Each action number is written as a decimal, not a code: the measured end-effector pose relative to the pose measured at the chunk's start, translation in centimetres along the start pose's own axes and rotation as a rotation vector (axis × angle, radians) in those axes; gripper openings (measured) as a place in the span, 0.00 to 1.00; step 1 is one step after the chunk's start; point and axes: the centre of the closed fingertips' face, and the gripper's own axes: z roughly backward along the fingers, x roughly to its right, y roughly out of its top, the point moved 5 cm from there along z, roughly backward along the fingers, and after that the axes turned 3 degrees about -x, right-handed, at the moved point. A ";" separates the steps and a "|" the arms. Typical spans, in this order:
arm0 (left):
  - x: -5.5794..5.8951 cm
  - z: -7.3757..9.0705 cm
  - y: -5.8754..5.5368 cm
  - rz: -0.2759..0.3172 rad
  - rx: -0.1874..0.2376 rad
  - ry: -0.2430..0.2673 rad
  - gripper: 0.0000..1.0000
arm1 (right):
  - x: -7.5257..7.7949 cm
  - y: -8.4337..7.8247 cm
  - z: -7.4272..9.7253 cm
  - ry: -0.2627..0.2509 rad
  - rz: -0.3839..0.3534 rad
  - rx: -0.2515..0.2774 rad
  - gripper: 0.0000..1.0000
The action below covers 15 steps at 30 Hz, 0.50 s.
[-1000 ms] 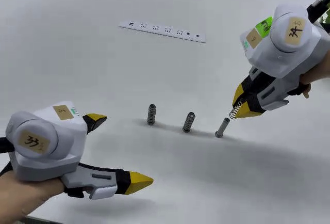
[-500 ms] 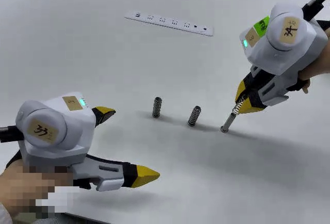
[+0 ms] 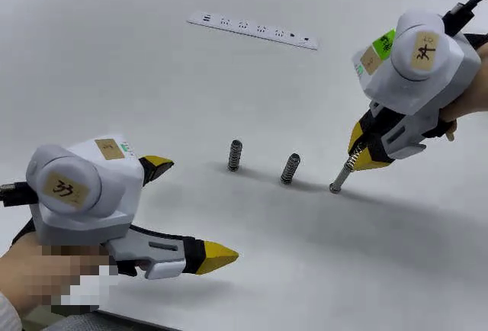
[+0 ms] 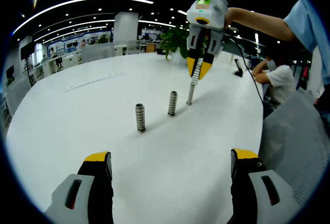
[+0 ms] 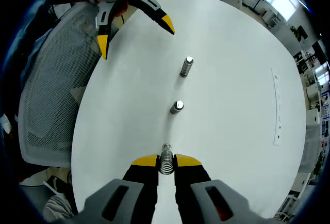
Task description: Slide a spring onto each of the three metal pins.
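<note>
Surface: a white table (image 3: 152, 56), round-edged in the gripper views; a power strip (image 3: 252, 30) lies well beyond the bare pin (image 3: 336, 182).
Room: the left gripper view shows an open office with ceiling light strips, a plant (image 4: 172, 41) and a seated person (image 4: 281, 79) beyond the bare pin; a grey mesh chair (image 5: 46, 90) stands at the table's edge.
Pins: two sprung pins (image 3: 235, 155) (image 3: 290, 168) stand upright in a row with the bare pin, both on its left in the head view; the bare pin leans.
Right gripper (image 3: 358, 152): held in a hand, angled down just above the bare pin; its fingers are pinched on a spring (image 3: 351, 160), whose lower end meets the pin's top; whether it has gone over the tip cannot be told.
Left gripper (image 3: 194, 209): held low over the table, well to the left of the bare pin; its fingers are spread wide with nothing between them.
Right gripper view alone: the spring (image 5: 165, 161) seen end-on between the yellow tips, in line with the pin tops.
</note>
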 end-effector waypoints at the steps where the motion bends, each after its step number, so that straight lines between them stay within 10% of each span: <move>1: 0.0 0.0 0.0 0.001 0.000 -0.001 0.97 | 0.1 0.0 0.0 -0.001 0.000 -0.001 0.12; 15: 0.0 -0.1 -0.1 0.004 0.000 -0.003 0.97 | 0.2 -0.2 -0.4 -0.002 0.005 -0.010 0.12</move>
